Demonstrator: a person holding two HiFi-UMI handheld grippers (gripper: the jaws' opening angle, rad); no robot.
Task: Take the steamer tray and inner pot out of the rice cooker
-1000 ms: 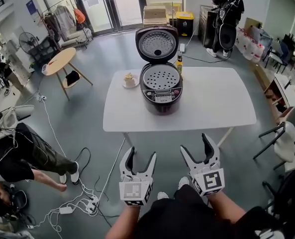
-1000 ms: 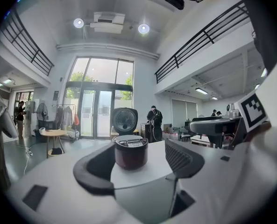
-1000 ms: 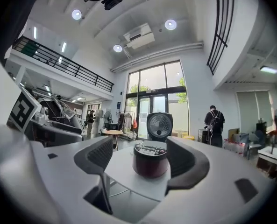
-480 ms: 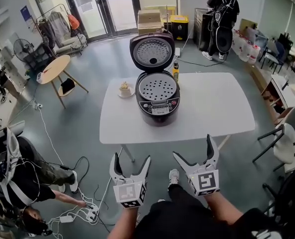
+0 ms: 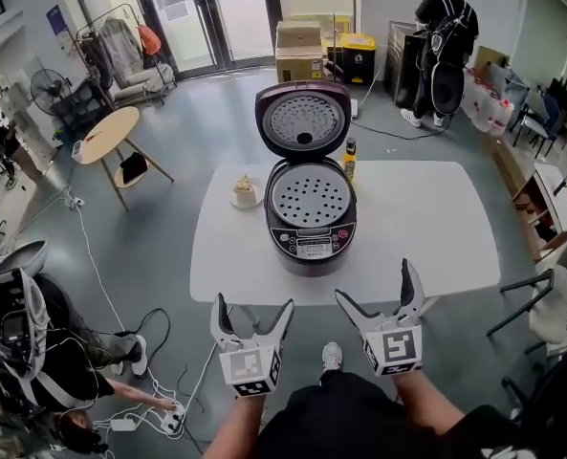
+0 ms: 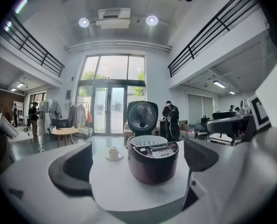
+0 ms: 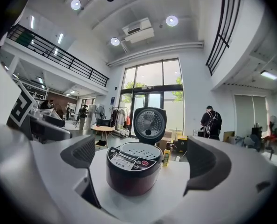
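In the head view, two grippers are held side by side short of the near edge of the one white table [image 5: 426, 228]. The left gripper [image 5: 252, 309] and the right gripper [image 5: 379, 290] each have their jaws spread wide, just opened further, with nothing between them. Ahead of both, and nearly midway between their lines, stands the single rice cooker [image 5: 310, 228], well apart from either. Its lid [image 5: 304, 120] stands upright at the far side, and one perforated steamer tray [image 5: 310, 196] sits in its mouth; the inner pot beneath the tray cannot be seen. One small plate of cake [image 5: 245, 192] lies beyond the left gripper, left of the cooker. One bottle [image 5: 350, 161] stands beyond the right gripper, behind the cooker. In the left gripper view, the two black pads stand far apart and empty, with the cooker [image 6: 153, 162] ahead, slightly toward the right jaw, and the plate [image 6: 113, 154] just left of it. In the right gripper view, the pads are likewise wide apart and bare, with the cooker [image 7: 132, 171] ahead, toward the left jaw, and the bottle [image 7: 166, 157] behind it.
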